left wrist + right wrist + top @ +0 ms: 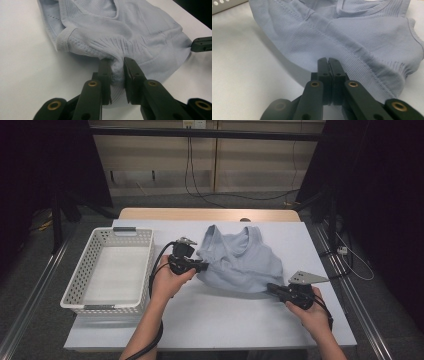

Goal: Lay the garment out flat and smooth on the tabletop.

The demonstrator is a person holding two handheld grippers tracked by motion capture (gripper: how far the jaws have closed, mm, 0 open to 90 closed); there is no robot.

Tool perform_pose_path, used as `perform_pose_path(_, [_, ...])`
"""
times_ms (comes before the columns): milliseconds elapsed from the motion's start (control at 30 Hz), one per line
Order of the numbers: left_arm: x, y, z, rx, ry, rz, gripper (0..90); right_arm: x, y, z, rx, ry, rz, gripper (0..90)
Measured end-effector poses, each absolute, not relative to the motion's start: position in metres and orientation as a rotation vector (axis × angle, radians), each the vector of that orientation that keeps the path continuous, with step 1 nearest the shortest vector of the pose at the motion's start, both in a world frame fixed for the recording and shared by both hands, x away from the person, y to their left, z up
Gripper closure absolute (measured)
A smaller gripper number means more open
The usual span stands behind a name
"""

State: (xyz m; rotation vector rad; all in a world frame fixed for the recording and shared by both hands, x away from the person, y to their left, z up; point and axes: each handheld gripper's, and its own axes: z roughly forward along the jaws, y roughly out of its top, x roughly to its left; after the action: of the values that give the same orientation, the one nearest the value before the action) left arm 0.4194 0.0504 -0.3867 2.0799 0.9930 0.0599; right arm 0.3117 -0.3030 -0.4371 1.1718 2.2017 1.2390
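Clearly the pale blue knit top (241,261) is light, soft and floppy, lying rumpled on the white table (210,320) between the 2 grippers, with the white basket (111,270) out beyond the left one. The left gripper (117,62) has its jaws clamped on a bunched fold of the ribbed fabric, which puckers straight ahead of its tips. The right gripper (328,61) has its jaws pressed together on the hem edge just in front of it, with only a thin layer caught between them. Likely the cloth will sag and stretch between the 2 holds, so thicker ribbed edges and seams give a surer bite than the thin open knit.
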Motion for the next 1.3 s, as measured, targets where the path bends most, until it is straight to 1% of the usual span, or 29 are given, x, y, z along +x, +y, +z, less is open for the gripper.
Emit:
perform_pose_path(300, [0.422, 0.05, -0.393, 2.095, 1.018, 0.051, 79.2, 0.312, -0.303, -0.438, 1.176, 2.19, 1.23, 89.0])
perform_pose_path(933, [0.428, 0.056, -0.405, 2.093, 1.069, 0.051, 79.6, 0.316, -0.294, -0.442, 1.146, 2.199, 1.173, 88.9])
perform_pose_path(1200, [0.428, 0.051, -0.412, 2.111, 1.073, 0.11, 78.8, 0.316, -0.292, -0.441, 1.143, 2.201, 1.173, 88.9])
perform_pose_path(1300, [0.429, 0.049, -0.416, 2.117, 1.071, 0.113, 78.3, 0.317, -0.292, -0.443, 1.144, 2.213, 1.165, 88.8])
